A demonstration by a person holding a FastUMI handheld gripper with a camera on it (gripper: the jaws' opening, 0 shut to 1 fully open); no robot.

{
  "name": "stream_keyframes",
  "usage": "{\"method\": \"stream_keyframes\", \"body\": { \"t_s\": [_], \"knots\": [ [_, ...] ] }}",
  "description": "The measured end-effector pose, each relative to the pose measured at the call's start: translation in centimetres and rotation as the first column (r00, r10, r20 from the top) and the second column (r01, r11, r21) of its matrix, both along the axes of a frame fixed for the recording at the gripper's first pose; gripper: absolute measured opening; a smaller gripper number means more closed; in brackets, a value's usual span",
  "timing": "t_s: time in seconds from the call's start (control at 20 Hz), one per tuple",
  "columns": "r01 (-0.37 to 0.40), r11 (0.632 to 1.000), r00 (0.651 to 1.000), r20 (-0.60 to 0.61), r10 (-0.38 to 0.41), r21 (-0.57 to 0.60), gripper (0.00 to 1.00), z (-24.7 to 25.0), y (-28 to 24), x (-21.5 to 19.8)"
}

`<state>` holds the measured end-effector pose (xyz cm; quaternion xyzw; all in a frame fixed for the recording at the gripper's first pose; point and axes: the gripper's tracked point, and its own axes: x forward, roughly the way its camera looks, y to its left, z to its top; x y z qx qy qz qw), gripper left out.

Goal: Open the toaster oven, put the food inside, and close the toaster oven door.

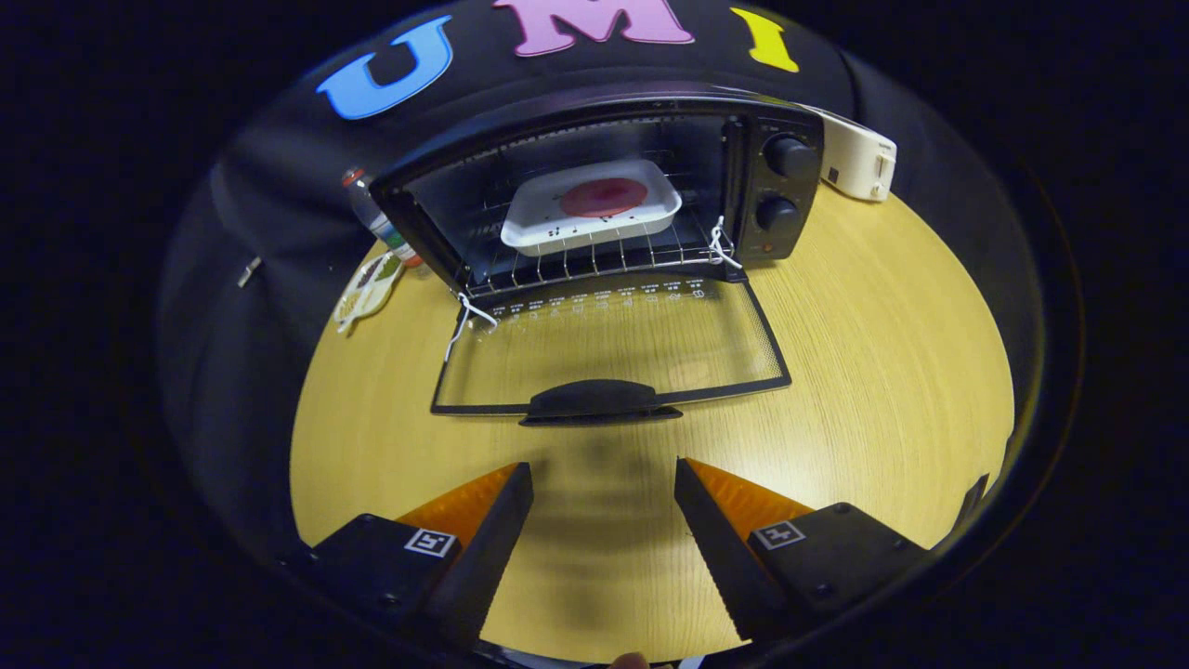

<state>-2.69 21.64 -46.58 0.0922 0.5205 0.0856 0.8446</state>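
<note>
The white rectangular tray of pink food [594, 204] is already set on the rack inside the black toaster oven [604, 186]. The claw [604, 488] is held wide and empty above the wooden table [882, 353], just short of the glass door's black handle [599, 401]. If the door (lying flat) is lifted off-centre, the handle could be lost and the door dropped back.

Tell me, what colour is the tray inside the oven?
White tray, holding round red food, seen in the gripper view.
</note>
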Motion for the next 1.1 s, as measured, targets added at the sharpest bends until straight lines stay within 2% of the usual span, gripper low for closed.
{"method": "stream_keyframes", "body": {
  "t_s": [0.2,0.5,0.95,1.1],
  "knots": [
    [-0.041,0.998,0.997,0.056,0.044,-0.055,0.99,-2.4,1.2,0.9],
    [0.045,0.997,0.999,0.021,-0.044,-0.060,0.99,-3.6,1.4,3.0],
    [0.072,0.997,0.987,0.149,-0.067,-0.028,0.99,3.6,0.8,3.7],
    [0.009,0.996,0.959,0.283,0.016,-0.088,0.99,7.1,0.8,5.3]
  ]
}}
